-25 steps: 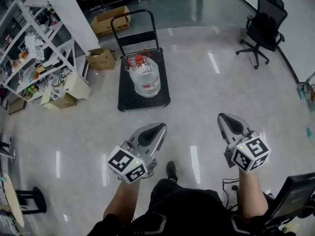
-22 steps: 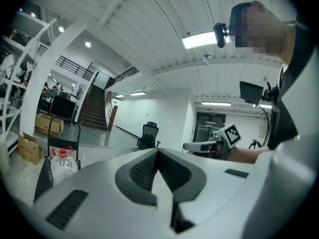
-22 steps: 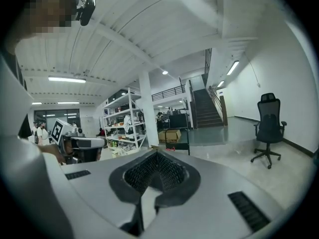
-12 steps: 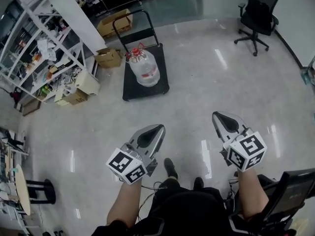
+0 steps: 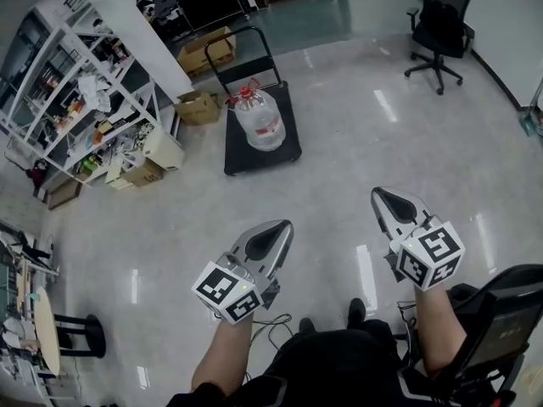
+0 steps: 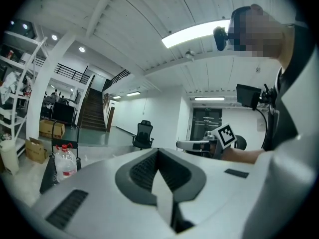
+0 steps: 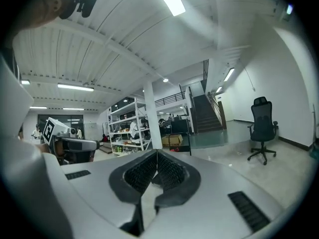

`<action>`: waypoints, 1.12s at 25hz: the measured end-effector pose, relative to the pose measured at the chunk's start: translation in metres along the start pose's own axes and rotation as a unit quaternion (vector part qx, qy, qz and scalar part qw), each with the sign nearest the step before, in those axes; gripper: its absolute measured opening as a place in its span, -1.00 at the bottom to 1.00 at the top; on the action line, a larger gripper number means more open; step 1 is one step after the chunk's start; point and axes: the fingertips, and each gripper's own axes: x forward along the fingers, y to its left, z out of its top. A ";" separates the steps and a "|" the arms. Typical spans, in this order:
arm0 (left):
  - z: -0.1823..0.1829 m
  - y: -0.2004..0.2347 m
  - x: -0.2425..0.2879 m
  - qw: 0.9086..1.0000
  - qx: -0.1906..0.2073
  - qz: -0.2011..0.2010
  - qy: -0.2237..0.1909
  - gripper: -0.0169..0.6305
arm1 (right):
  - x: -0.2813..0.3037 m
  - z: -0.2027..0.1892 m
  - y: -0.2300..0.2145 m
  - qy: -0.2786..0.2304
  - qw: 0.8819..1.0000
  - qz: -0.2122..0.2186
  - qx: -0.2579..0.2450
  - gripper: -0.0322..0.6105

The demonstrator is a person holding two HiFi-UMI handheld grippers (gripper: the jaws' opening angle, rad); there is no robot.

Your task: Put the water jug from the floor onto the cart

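The clear water jug with a red cap lies on the black platform cart, far ahead of me on the shiny floor. It also shows small at the left of the left gripper view, water jug on the cart. My left gripper is held low in front of me, jaws shut and empty. My right gripper is level beside it, shut with nothing in it. Both are well short of the cart. From the left gripper view the right gripper is seen side-on.
White shelving full of clutter stands at the left with cardboard boxes at its foot. A black office chair is at the far right. A stool and round table edge sit at lower left. Stairs rise at the back.
The cart and jug have slid farther off and up in the head view as I stepped back. Both grippers keep their pose, still shut.
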 end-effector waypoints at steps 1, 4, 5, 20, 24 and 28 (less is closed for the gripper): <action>-0.003 -0.002 -0.011 1.000 -0.004 -0.004 -0.004 -0.95 | -0.004 -0.002 0.011 -0.005 1.000 -0.004 0.000 -0.90; -0.011 -0.003 -0.047 1.000 -0.014 -0.017 -0.011 -0.95 | -0.014 -0.010 0.046 -0.004 1.000 -0.020 -0.002 -0.90; -0.013 -0.002 -0.059 1.000 -0.015 -0.021 -0.013 -0.95 | -0.018 -0.012 0.058 -0.001 1.000 -0.023 -0.001 -0.90; 0.003 -0.004 -0.141 0.999 -0.023 -0.024 -0.041 -0.95 | -0.056 -0.009 0.134 0.010 0.999 -0.047 -0.021 -0.90; 0.015 -0.029 -0.134 0.998 0.000 -0.031 -0.048 -0.95 | -0.072 0.006 0.122 0.000 0.998 -0.050 -0.032 -0.90; 0.015 -0.041 -0.130 0.998 0.008 -0.033 -0.046 -0.95 | -0.081 0.005 0.118 0.001 0.998 -0.051 -0.028 -0.90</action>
